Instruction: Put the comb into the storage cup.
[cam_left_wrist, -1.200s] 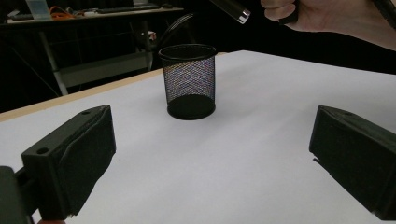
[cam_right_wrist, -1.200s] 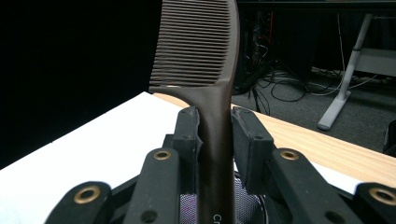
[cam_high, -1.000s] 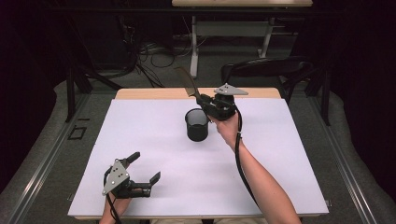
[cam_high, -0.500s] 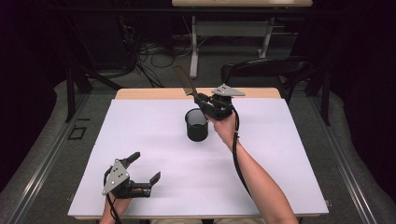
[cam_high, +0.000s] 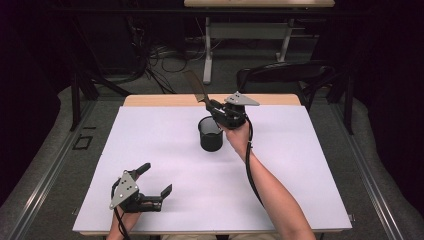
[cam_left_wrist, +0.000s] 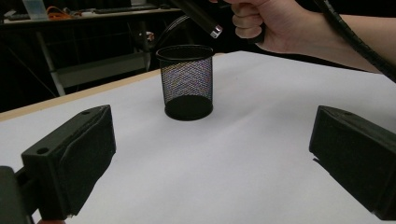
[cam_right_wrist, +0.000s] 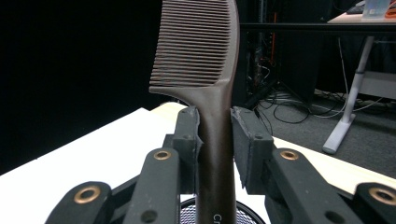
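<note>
Dark brown fine-toothed comb (cam_right_wrist: 201, 60) stands mid-frame, handle pinched by the right gripper (cam_right_wrist: 215, 140); left gripper (cam_high: 150, 181), lower left, has jaws spread wide.

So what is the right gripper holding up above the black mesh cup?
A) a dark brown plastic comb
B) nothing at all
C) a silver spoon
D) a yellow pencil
A: in the right gripper view, the right gripper has its jaws pressed on the handle of a dark brown plastic comb, teeth end pointing up, with the round black wire-mesh cup just below it.
</note>
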